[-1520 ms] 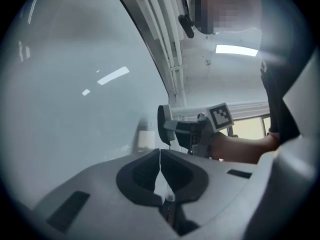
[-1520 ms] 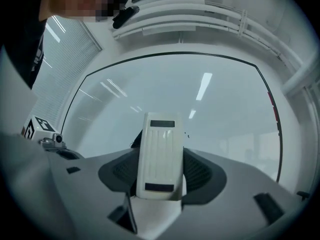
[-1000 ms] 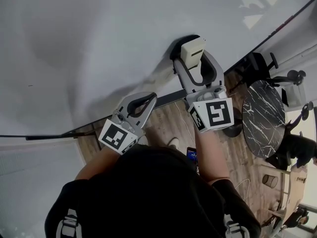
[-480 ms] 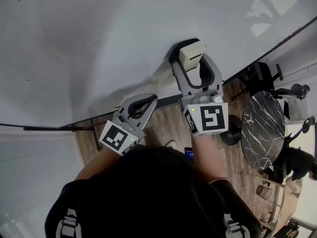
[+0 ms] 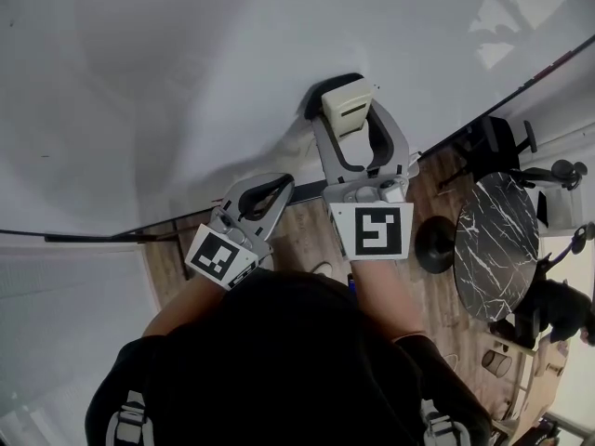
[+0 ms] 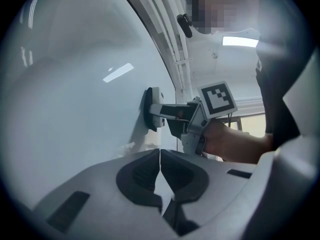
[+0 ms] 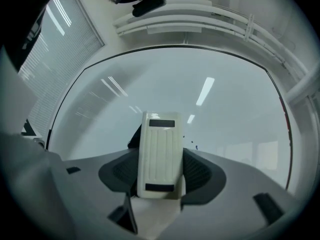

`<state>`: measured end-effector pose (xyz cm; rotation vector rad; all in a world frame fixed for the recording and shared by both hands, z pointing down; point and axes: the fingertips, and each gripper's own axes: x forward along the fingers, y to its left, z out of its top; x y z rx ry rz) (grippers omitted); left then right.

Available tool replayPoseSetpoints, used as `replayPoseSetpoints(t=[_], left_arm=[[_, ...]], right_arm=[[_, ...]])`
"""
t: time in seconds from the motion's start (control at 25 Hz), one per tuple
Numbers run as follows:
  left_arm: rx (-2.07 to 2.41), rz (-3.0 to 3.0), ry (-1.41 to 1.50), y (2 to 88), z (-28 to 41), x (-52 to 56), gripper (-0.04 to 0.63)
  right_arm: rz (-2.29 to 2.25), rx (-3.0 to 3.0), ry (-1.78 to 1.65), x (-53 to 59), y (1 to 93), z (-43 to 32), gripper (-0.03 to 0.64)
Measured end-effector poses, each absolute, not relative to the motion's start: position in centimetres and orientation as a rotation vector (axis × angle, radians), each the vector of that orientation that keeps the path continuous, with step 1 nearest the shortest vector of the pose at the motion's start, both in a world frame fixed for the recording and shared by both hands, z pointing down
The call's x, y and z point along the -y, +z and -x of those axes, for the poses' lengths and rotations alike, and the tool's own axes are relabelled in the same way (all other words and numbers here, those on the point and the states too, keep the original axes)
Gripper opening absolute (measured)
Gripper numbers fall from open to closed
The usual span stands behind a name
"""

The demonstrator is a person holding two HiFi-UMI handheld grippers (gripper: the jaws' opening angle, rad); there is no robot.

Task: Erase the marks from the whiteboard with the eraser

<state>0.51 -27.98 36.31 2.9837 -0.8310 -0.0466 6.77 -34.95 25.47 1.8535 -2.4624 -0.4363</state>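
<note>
My right gripper point(image 5: 351, 119) clamps the eraser point(image 7: 159, 154) flat against the whiteboard point(image 5: 186, 82) so its pad can wipe the small dark marks point(image 7: 193, 145) just right of the eraser, while my left gripper point(image 5: 263, 196), jaws together and empty, hangs below-left of it.

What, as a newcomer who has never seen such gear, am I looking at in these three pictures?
There is no robot here. A person holds a two-fingered claw in each hand. One picture comes from a camera on the person's head, looking down. The other two come from cameras riding on each claw. The big white surface is a whiteboard. The right claw grips a cream eraser, pressed against the board. The left claw is shut and empty, near the board's lower edge. The black-and-white squares are markers on the claws.
</note>
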Motion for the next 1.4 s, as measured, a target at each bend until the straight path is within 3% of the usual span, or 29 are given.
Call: replayPoseSetpoints(t=[0.44, 1.0, 1.4], left_arm=[[0.809, -2.983, -0.026, 37.3, -2.6, 28.3, 0.007], [0.809, -2.980, -0.012, 37.1, -3.7, 27.6, 0.006], [0.858, -3.005, -0.047, 35.3, -2.5, 27.2, 0.006]], right_arm=[[-1.912, 2.408, -0.383, 35.7, 26.8, -10.5, 0.249], [-2.131, 2.404, -0.108, 36.7, 27.9, -23.2, 0.249], [-2.032, 2.405, -0.148, 34.5, 27.7, -21.3, 0.250]])
